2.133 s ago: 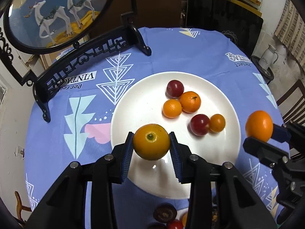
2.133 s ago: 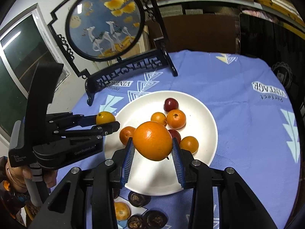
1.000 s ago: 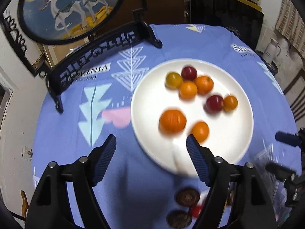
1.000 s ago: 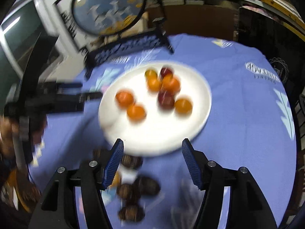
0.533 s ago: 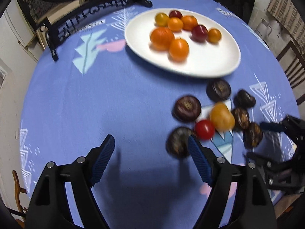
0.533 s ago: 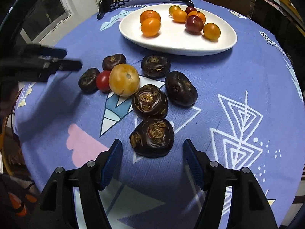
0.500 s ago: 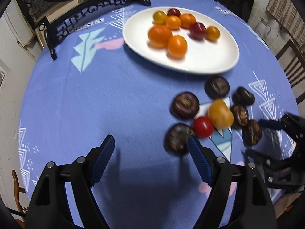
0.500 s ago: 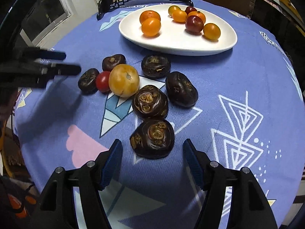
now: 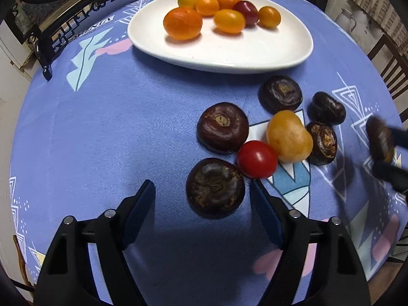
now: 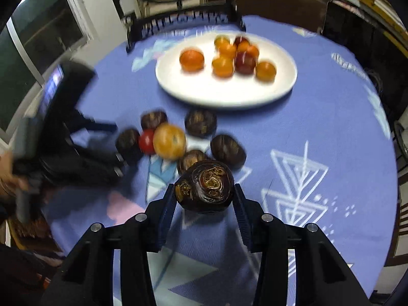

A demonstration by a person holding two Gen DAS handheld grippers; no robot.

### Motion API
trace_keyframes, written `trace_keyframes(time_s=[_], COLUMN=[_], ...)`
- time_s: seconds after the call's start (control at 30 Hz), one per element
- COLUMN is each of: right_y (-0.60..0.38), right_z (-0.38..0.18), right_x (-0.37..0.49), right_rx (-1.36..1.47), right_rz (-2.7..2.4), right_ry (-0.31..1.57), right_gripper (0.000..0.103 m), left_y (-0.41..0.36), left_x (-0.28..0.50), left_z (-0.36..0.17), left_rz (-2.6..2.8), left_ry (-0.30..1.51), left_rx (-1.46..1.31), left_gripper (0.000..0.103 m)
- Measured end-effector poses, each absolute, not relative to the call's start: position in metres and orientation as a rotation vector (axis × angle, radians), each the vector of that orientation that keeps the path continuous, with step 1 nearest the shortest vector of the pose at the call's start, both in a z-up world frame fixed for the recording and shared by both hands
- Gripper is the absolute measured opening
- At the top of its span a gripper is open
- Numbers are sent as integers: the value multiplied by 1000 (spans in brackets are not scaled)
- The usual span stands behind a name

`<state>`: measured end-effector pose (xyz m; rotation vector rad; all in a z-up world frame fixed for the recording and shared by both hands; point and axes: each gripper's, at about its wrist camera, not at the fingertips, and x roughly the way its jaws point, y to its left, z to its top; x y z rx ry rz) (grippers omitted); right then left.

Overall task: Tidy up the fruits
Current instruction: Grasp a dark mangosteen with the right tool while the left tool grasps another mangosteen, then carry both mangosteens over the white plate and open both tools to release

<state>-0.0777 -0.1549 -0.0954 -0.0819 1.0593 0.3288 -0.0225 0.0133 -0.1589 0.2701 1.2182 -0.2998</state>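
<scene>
Round table under a blue patterned cloth. Far left edge: a black carved stand, lettering showing through its fretwork. Low left of centre in the left wrist view, the left gripper points steeply down at the cloth; its jaws are closing, pads not yet pressing on anything, with a dark brown water chestnut lying between the tips, nearer the right-hand pad. Just above that, a second dark chestnut sits on the cloth, touching or nearly touching a small red tomato. The tomato rests against a larger yellow-orange fruit. Around this fruit lie three more dark chestnuts, one above, one to its right, one further up right. Behind the cluster, a white oval plate carries seven fruits: one big orange at left, smaller orange and yellow ones, and two dark red ones. At the right edge, blurred, the right gripper holds a dark chestnut lifted clear of the cloth; in its own view its jaws are closing, both blue pads against the chestnut's sides. That view is smeared with motion; the left gripper shows there as a black blur beside the cluster.
</scene>
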Motion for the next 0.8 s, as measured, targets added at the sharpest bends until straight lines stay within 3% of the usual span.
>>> trace_keyframes(time_s=[0.07,0.8], right_y=[-153,-157], right_z=[-84,-54], right_x=[-76,-65], right_rx=[-90,-115], right_rz=[320,251], right_ry=[1032,983], right_gripper=[45,45], left_y=[11,-3], left_x=[-24,-17], left_z=[-155,-79], left_rz=[-325,-357], left_ry=[1216,1083], left_rx=[251,239], left_gripper=[42,42])
